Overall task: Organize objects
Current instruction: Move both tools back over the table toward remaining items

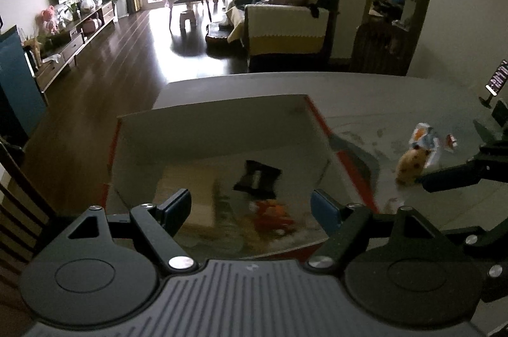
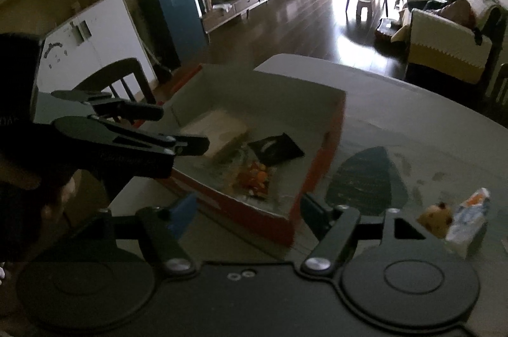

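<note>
A shallow cardboard box with red outer walls (image 1: 346,159) (image 2: 254,218) stands on the grey table. In it lie a black pouch (image 1: 257,183) (image 2: 276,148), an orange-red packet (image 1: 270,214) (image 2: 255,175) and a flat beige box (image 1: 184,200) (image 2: 219,130). My left gripper (image 1: 250,206) (image 2: 174,129) hovers open over the box's near left part, holding nothing. My right gripper (image 2: 249,214) (image 1: 447,152) is open above the box's near wall, also holding nothing. A spotted brown toy (image 1: 409,168) (image 2: 436,218) and a white packet (image 1: 425,140) (image 2: 470,219) lie on the table right of the box.
A dark patch (image 2: 368,178) marks the table (image 2: 412,121) between the box and the toy. A phone on a stand (image 1: 497,76) is at the far right table edge. A dark wooden chair (image 2: 123,79) stands at the table's left side. Beyond lie a wooden floor and a sofa (image 1: 285,32).
</note>
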{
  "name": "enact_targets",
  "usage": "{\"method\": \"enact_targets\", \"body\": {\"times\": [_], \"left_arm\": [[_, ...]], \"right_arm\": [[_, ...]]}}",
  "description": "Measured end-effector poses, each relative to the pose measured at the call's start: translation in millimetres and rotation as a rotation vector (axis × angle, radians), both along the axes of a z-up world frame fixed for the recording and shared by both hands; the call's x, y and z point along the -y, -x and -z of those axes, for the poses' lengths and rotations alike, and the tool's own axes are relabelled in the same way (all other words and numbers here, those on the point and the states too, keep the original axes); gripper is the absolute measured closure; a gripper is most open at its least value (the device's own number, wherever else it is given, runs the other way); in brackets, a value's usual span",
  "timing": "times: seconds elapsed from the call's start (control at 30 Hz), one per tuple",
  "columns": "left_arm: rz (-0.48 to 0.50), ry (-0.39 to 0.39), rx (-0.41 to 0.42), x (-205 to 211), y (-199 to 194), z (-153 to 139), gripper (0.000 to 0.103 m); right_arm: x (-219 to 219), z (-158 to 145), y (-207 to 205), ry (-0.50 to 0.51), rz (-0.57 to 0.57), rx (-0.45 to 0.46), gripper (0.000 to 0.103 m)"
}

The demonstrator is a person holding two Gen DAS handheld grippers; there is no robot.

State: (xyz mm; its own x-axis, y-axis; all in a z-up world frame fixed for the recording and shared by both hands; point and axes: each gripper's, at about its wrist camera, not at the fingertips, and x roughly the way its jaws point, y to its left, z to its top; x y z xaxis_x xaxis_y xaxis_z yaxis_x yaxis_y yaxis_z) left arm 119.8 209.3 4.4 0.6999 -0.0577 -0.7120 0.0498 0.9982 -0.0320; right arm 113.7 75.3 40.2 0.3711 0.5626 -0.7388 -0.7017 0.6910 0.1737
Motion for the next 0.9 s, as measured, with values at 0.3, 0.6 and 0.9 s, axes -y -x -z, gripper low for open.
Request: {"method": "enact_targets", "body": {"times": [0.3, 0.6, 0.9], "left_arm": [[0.04, 0.047, -0.008, 53.9, 14.1, 3.0, 0.012], [0.087, 0.107, -0.017, 113.7, 16.8, 24.0, 0.0], [0.11, 0.104, -0.014, 167.8, 8.7, 44.5, 0.0]], "right_arm": [[70.5, 9.5, 5.0, -0.009, 0.05, -0.013, 0.028], [147.5, 21.2, 5.1, -0.011, 0.159, -0.038, 0.028], [212.2, 41.5, -12.6, 0.011, 0.28, -0.07, 0.028]]}}
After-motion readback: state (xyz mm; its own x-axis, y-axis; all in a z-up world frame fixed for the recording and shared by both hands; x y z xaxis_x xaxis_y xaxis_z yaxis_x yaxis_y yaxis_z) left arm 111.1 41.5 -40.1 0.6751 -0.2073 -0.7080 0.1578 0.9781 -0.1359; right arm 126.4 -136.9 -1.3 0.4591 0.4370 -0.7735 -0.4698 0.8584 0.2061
